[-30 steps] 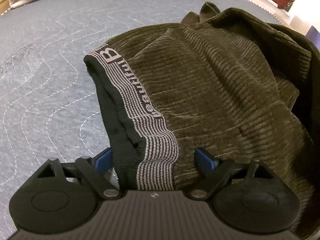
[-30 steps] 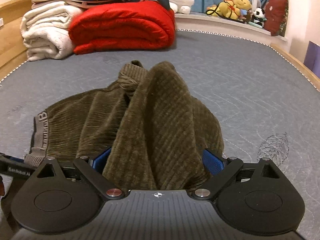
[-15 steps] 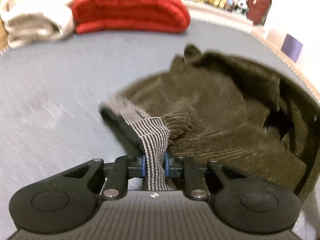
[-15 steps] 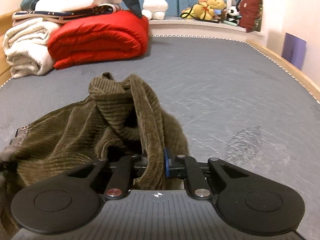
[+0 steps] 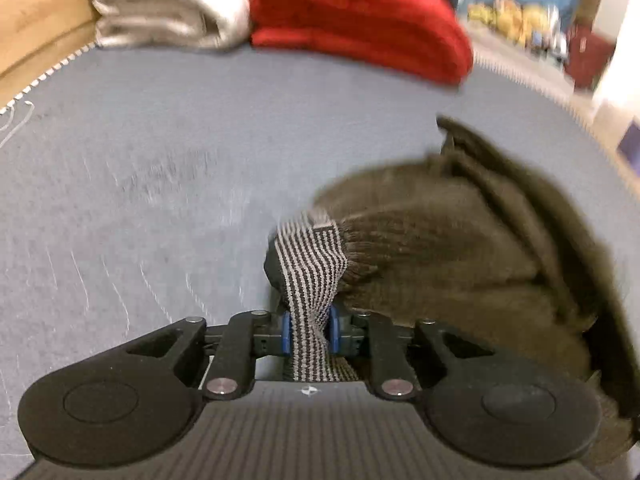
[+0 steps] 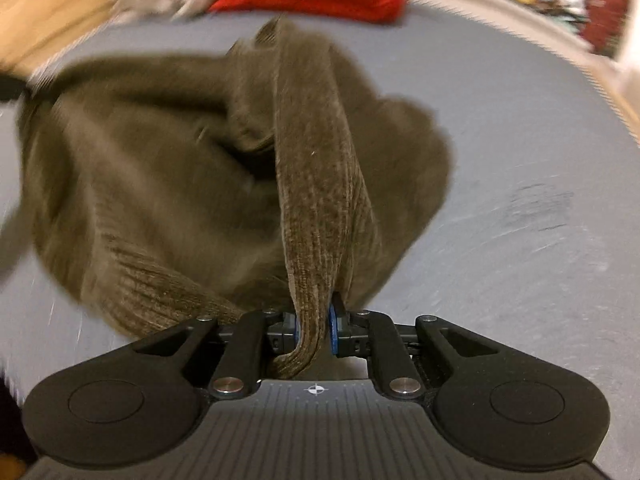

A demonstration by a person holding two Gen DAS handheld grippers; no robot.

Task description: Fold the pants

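Olive-brown corduroy pants lie bunched on the grey quilted mattress. In the left wrist view their grey-and-black striped waistband runs up out of my left gripper, whose blue pads press on it while the jaws are opening slightly. The right wrist view shows the pants lifted in a heap, with a long corduroy fold pinched in my right gripper, which is shut on it. Both views are blurred by motion.
A folded red blanket and a stack of white towels lie at the far end of the bed. Beside them on the left is the wooden bed frame. Stuffed toys line the far right ledge.
Both grippers went from wide open around the pants to shut on them. The left one has pulled the waistband up and left; the right one has dragged its fold across, bunching the cloth.
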